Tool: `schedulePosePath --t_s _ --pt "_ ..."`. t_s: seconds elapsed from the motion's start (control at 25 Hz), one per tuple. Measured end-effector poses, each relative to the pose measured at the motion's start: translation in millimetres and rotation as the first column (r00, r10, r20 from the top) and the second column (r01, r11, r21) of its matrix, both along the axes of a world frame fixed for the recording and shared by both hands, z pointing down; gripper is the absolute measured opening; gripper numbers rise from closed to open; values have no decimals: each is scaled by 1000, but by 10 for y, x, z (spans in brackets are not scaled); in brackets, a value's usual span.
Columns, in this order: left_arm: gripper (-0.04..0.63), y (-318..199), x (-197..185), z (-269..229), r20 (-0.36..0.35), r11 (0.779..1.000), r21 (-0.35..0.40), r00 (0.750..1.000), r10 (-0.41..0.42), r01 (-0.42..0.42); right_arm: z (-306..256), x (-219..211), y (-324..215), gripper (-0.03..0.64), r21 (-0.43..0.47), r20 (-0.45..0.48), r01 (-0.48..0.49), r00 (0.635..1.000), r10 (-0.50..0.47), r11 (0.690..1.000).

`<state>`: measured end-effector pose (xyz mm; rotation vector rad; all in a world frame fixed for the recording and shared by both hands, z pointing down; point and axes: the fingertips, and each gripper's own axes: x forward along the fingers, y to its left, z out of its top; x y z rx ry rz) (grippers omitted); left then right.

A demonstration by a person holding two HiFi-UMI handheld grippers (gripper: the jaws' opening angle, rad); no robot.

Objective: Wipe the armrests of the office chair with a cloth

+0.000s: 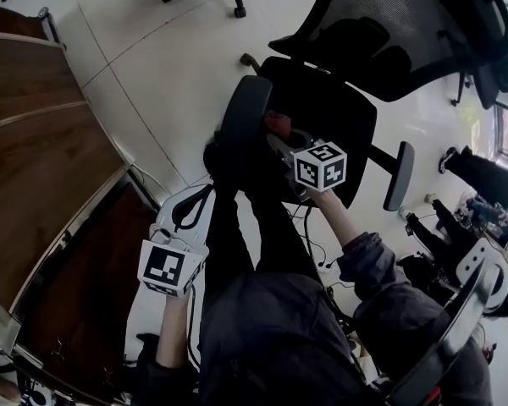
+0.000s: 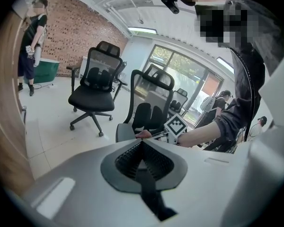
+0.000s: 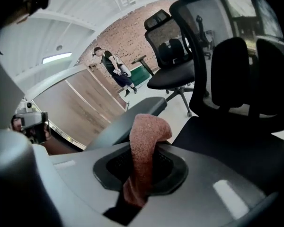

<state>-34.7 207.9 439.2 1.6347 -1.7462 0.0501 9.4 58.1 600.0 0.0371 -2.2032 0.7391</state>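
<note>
Right tongs [image 3: 141, 171]: clamped on a reddish cloth [image 3: 149, 131], which sticks up from between the jaws as a folded hump.
Left tongs [image 2: 142, 162]: closed together with nothing between them. They are held low at the lower left of the head view, well apart from the chair.
Office chair [image 1: 322, 112]: black, in the upper middle of the head view, with its seat facing the person.
Nearer armrest [image 1: 241, 121]: a grey pad in the centre of the head view. Its long axis runs up and down the frame.
Where the cloth lies: just to the right of that pad in the head view, about halfway along it. In the right gripper view the pad crosses just behind the cloth's tip, from lower left to upper right. Whether they touch, I can't tell.
Nearer hand: the right one, by a long way.
Likely next move: press the cloth's hump onto the pad and stroke along its length, not across it.
Other armrest [image 1: 400, 176]: at the right of the head view, across the seat from the cloth.
</note>
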Motion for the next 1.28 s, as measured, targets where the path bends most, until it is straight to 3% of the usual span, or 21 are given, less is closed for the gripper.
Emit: schedulePosePath --t_s 0.16,0.4,0.52,0.72,0.84,1.12,1.28 --pt "15 -11 37 -3 1 1000 10 1000 12 -12 -255 8 0 55 3 45 -2 999 2 1000" --pt "15 73 111 57 -9 1000 -8 1000 10 -11 216 -109 -102 55 9 -5 -54 999 54 999" --pt "15 102 93 69 -9 1000 -21 1000 5 -5 574 -213 -126 55 -38 -55 -106 993 104 994" --pt "15 72 128 123 7 999 -38 1000 2 -2 1205 -298 -67 55 -76 -189 -73 980 58 994" --pt "15 13 162 127 10 999 -33 1000 8 -8 1329 -181 -152 56 -76 -240 -100 968 79 992" --pt "15 -40 110 128 -10 1000 -8 1000 -2 1 447 19 -317 55 -58 -103 -70 993 64 996" --pt "15 -49 10 137 -16 1000 10 1000 -26 26 -257 -1 -363 55 -37 -13 20 1000 -21 999"
